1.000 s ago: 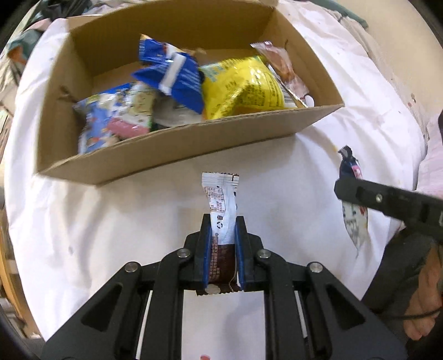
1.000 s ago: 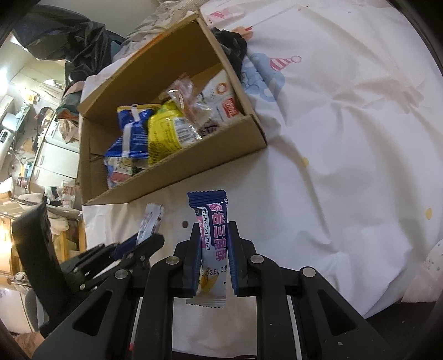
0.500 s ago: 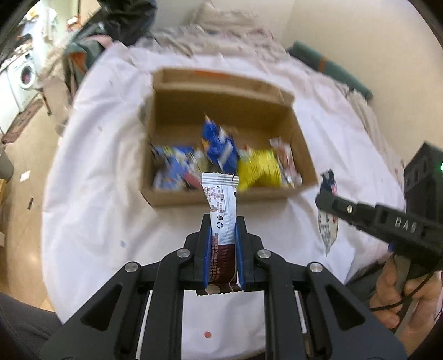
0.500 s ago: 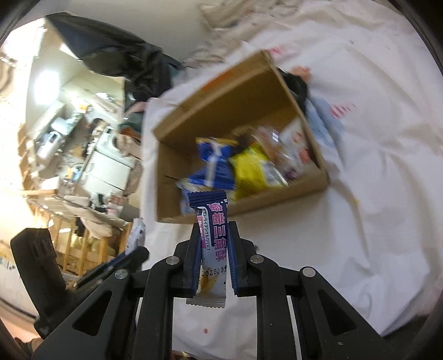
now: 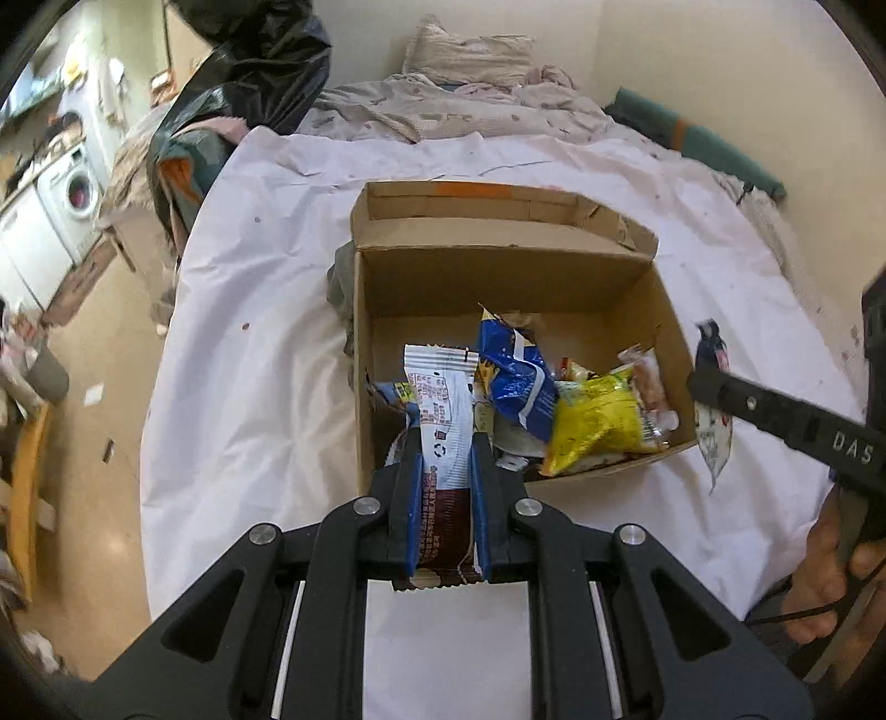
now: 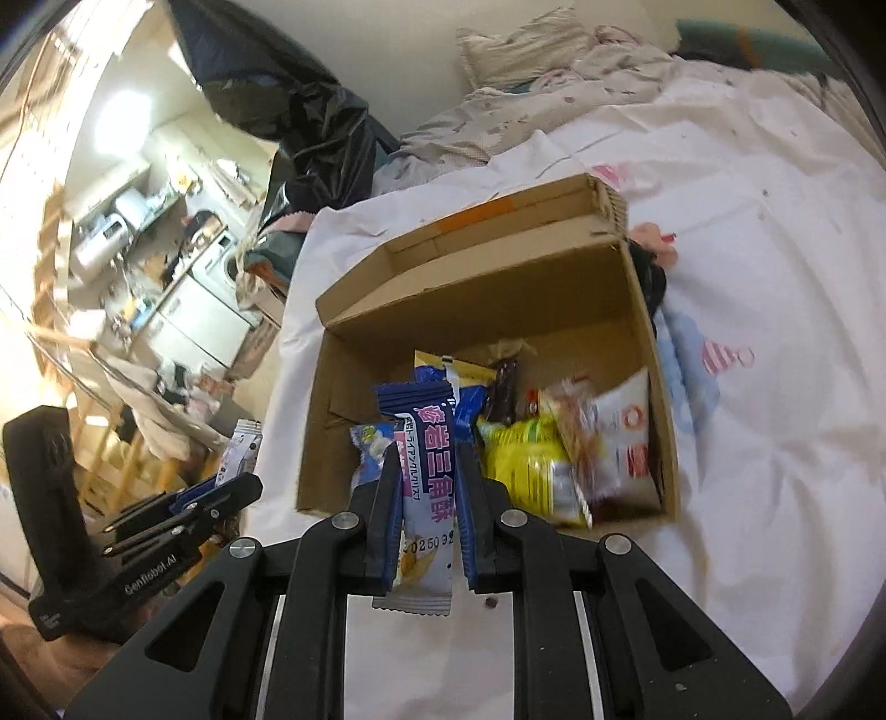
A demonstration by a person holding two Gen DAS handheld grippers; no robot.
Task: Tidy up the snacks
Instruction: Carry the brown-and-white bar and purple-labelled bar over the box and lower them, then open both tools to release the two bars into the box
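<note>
Fingers [image 5: 412, 471] of each gripper clamp a snack bar [image 5: 443, 421] before the cardboard box [image 5: 498, 288] at frame centre, so the next move is likely release inside.

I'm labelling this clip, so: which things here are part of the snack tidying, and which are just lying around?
Part of the job:
- cardboard box
- brown and white bar in left tongs
- blue bar in right tongs
- yellow bag, blue bag in box

Lying about:
- black bin bag
- washing machine
- pillow

White-and-brown snack bar [image 5: 446, 443] — upright, clamped in left claw [image 5: 443, 448]; blue-and-lilac snack bar [image 6: 426, 487] in right claw [image 6: 427, 471]; cardboard box [image 5: 498, 288] of snacks beyond.
</note>
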